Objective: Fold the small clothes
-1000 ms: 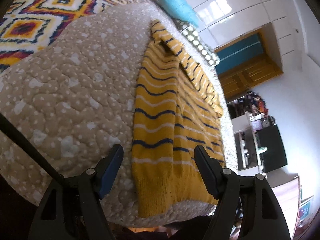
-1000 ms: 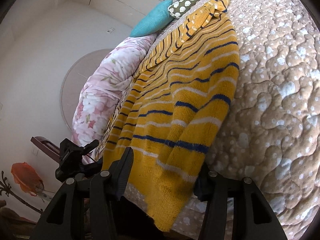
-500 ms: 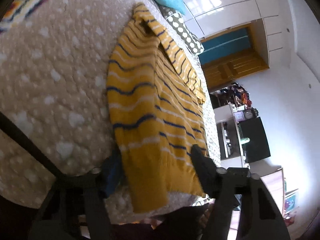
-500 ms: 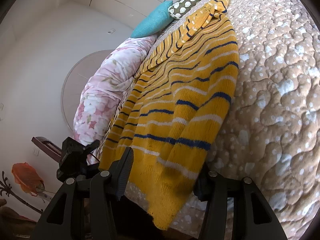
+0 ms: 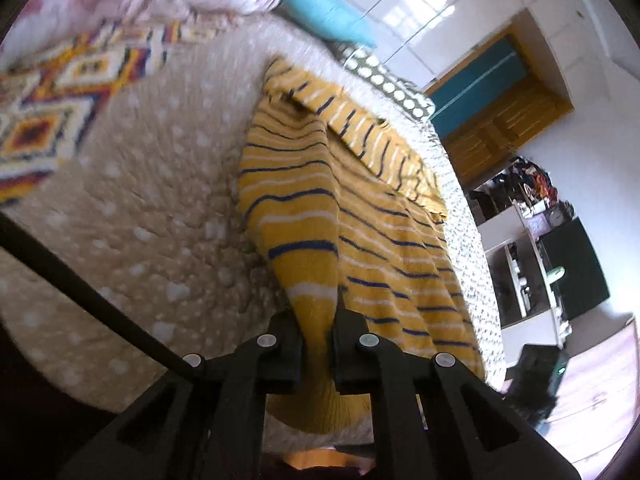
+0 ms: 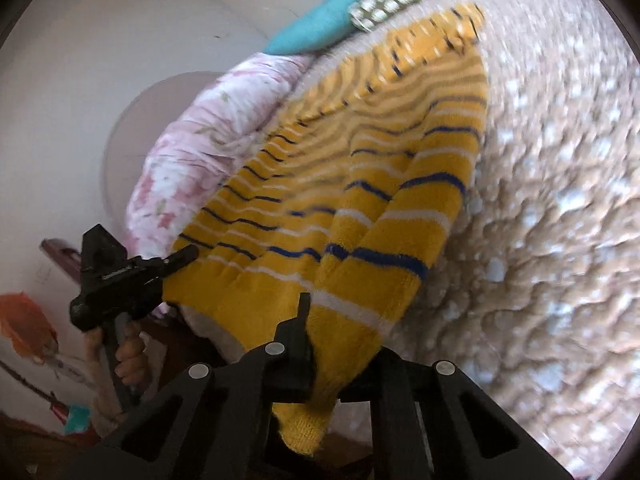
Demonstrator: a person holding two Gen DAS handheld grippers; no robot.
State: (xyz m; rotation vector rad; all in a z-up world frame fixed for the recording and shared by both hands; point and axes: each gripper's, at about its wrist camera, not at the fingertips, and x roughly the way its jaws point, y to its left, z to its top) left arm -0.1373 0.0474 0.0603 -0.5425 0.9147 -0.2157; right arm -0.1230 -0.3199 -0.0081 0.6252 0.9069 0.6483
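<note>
Yellow knit with navy and white stripes: the small sweater (image 5: pixel 360 208) lies lengthwise on the bed (image 5: pixel 152 208), its plain hem band at the near edge and its collar end toward the pillows. Both tools have just been closing, with the hem between their jaws. The left tool (image 5: pixel 318 340) is clamped on a bunched fold of the hem, and the right tool (image 6: pixel 340 356) is pinched on the hem's other corner, which droops below its jaws. In the right wrist view the left tool (image 6: pixel 176 260) also shows at the hem's far corner, held by a hand (image 6: pixel 124 356).

Judging by this, the bottom-to-top fold is in hand, with the grasp made and the carry barely begun. The next move calls for raising both corners together, keeping the hem taut between the 2 tools, and laying it toward the collar so the edges line up.

Beyond the sweater sit a teal pillow (image 5: pixel 320 12), a dotted cushion (image 5: pixel 384 76), a floral duvet (image 6: pixel 216 132) and a patterned blanket (image 5: pixel 52 112).
</note>
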